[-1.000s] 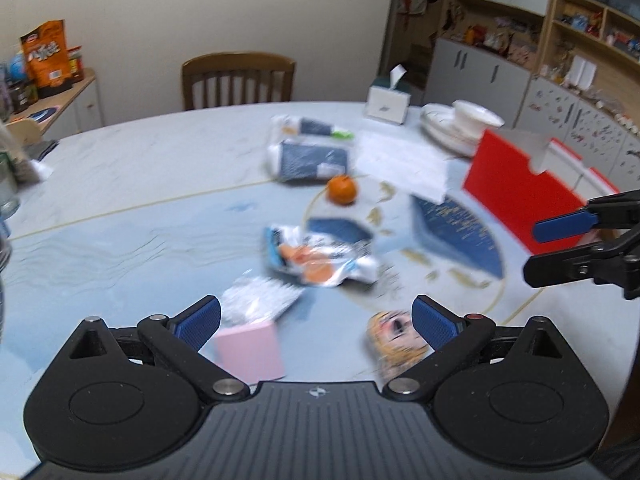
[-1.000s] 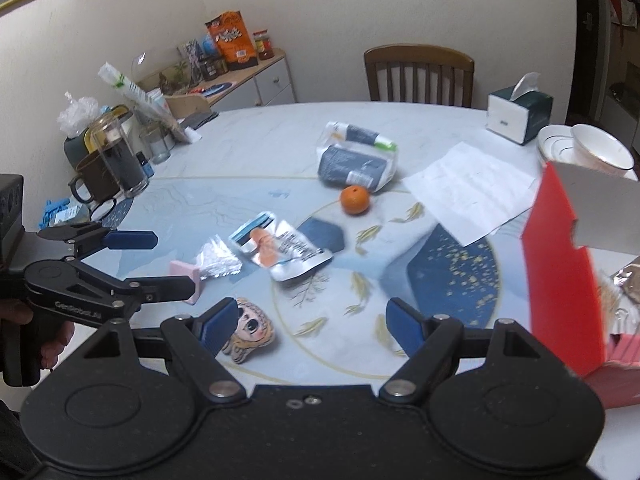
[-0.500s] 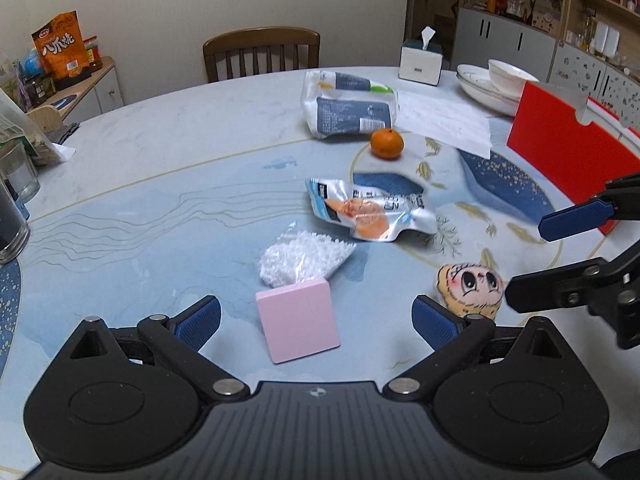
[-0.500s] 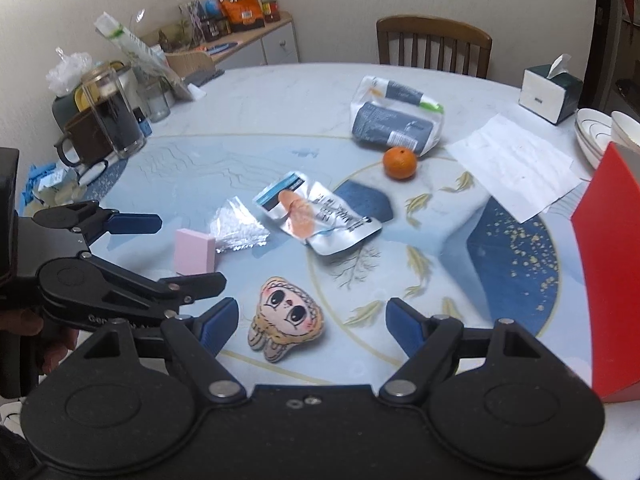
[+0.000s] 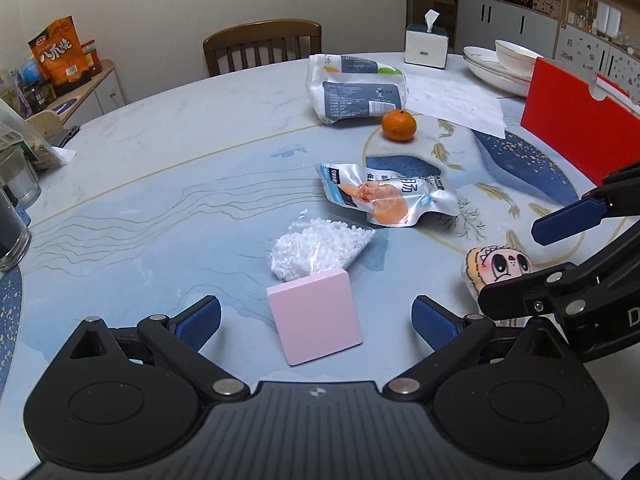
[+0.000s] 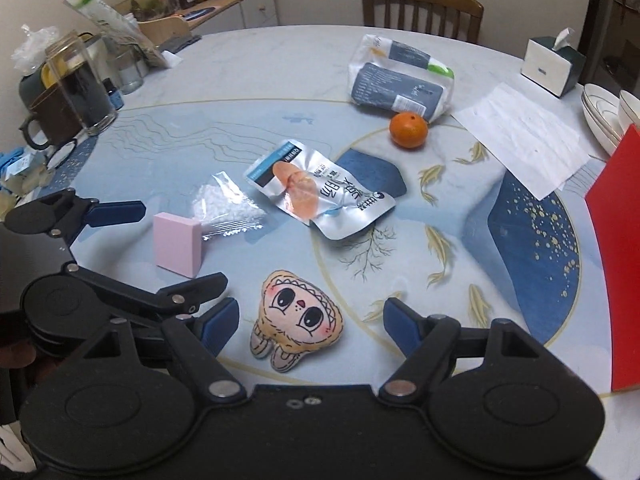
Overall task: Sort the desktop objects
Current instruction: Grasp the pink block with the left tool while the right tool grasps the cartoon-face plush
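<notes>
A pink block point(image 5: 316, 316) lies flat on the table, framed by my open left gripper point(image 5: 316, 320), whose pads stand clear of it. Against its far edge rests a clear bag of white pellets point(image 5: 316, 246). Beyond that lie a silver snack packet point(image 5: 384, 196) and an orange point(image 5: 399, 125). In the right wrist view a plush doll head point(image 6: 300, 316) lies between the blue pads of my right gripper point(image 6: 310, 326). Its jaws are closing, but the pads stay off the toy. The left gripper point(image 6: 176, 244) straddles the pink block point(image 6: 178, 242) there too.
A red box point(image 5: 580, 132) stands at the right edge, with a paper sheet point(image 6: 524, 136) and stacked bowls point(image 5: 504, 64) behind it. A wrapped tissue pack point(image 5: 356, 88) and a tissue box point(image 5: 426, 46) sit at the back. Glass jars point(image 6: 80, 84) crowd the left rim.
Both grippers have sunk toward the table. The left has closed in on the pink block, the right on the plush doll head. The right jaws look slightly narrower.
</notes>
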Demonstrator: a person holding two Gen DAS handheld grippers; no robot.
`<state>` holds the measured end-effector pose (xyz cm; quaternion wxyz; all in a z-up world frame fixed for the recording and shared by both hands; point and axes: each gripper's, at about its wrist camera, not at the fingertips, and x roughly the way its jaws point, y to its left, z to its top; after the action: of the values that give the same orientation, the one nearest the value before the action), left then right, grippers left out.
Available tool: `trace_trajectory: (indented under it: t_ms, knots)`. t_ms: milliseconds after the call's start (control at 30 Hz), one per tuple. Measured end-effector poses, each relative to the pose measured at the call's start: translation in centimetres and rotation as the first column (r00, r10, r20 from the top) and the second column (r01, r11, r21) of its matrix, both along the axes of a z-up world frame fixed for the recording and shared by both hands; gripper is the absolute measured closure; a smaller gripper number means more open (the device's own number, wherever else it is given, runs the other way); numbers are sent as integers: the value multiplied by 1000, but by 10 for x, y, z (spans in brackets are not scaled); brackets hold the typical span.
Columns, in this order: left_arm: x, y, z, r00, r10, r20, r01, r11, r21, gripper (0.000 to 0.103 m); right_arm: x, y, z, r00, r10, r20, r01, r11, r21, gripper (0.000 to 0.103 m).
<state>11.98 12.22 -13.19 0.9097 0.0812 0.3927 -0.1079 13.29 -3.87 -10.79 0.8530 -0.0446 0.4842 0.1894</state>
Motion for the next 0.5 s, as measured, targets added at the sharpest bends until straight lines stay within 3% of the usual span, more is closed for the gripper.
trace_trajectory:
  t_ms: [133, 200, 500]
  knots:
    - [2, 1, -1, 1000, 3, -5, -3, 1000, 0, 2, 2, 0, -5, 1000, -5, -19, 5, 1000, 0, 32]
    - [2, 1, -1, 1000, 2, -7, -2, 1000, -2, 2, 2, -1, -7, 999, -1, -35, 1, 1000, 8, 47]
    - [3, 1, -2, 1000, 2, -19, -2, 1000, -15, 7, 3, 0, -10, 999, 10, -39, -10, 1000, 4, 47]
